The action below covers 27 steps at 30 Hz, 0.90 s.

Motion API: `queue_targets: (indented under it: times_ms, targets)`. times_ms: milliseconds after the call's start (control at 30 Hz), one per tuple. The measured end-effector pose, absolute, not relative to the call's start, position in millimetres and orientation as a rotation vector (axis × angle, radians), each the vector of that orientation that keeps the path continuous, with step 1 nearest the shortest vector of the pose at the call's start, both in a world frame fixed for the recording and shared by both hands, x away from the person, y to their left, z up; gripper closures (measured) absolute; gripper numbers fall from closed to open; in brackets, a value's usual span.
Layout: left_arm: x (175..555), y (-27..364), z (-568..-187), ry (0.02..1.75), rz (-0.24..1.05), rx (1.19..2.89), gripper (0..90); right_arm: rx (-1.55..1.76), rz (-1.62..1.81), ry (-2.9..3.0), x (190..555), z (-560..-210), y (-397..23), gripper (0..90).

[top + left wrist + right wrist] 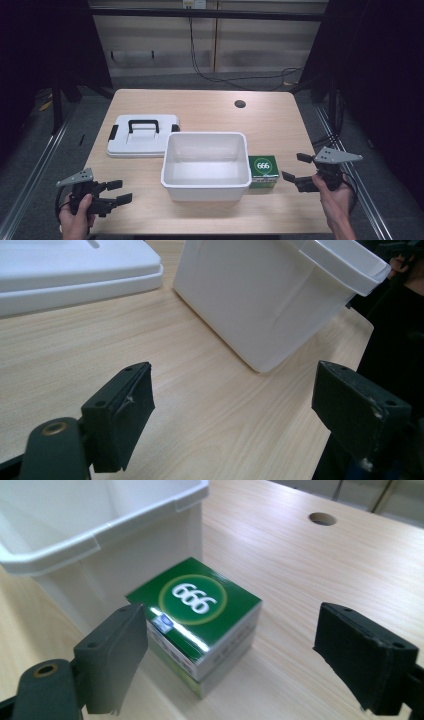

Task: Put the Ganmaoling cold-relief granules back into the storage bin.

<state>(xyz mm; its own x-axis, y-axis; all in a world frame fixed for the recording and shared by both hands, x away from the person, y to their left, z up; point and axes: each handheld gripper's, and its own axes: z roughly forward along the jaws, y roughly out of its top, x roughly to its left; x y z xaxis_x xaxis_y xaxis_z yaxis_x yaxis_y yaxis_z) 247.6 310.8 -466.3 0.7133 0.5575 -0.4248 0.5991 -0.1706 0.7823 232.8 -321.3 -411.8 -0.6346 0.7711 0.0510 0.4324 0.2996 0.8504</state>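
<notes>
Right hand-held gripper (296,174): held wide open and empty past the right edge of the counter (210,102), near its front corner; the jaws are aimed at the box, so a grasp on it is judged to be the step in hand
Box (263,170): a small green carton marked 666 is stood upright on the counter, just beside the right wall of the tub, touching it or nearly so; in the right gripper view the box (197,625) is framed between the two open jaws but not yet touched
Left hand-held gripper (117,192): held wide open with nothing between the jaws, at the front left corner of the counter; it is kept well apart from the tub, probably parked to leave room
Tub (206,186): a white open tub is set near the middle of the front edge; it looks empty and is judged to be meant to receive the box; its outer wall (260,295) is seen ahead of the left jaws
Lid (142,142): a white lid with a black handle is laid flat by the left edge, behind and just beside the tub, so the opening is left free
</notes>
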Motion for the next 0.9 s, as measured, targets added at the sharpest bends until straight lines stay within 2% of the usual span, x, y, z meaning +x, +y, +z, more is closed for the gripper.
queue_targets:
  times_ms: [467,900]
  targets:
    - [247,311,-466,0.905,-0.053,1.822,17.0,1.024,1.208,2.292,251,-391,-312,13.3]
    - [247,312,-465,0.901,-0.055,1.817,17.0,0.731,0.978,2.639,278,-377,-277,13.1]
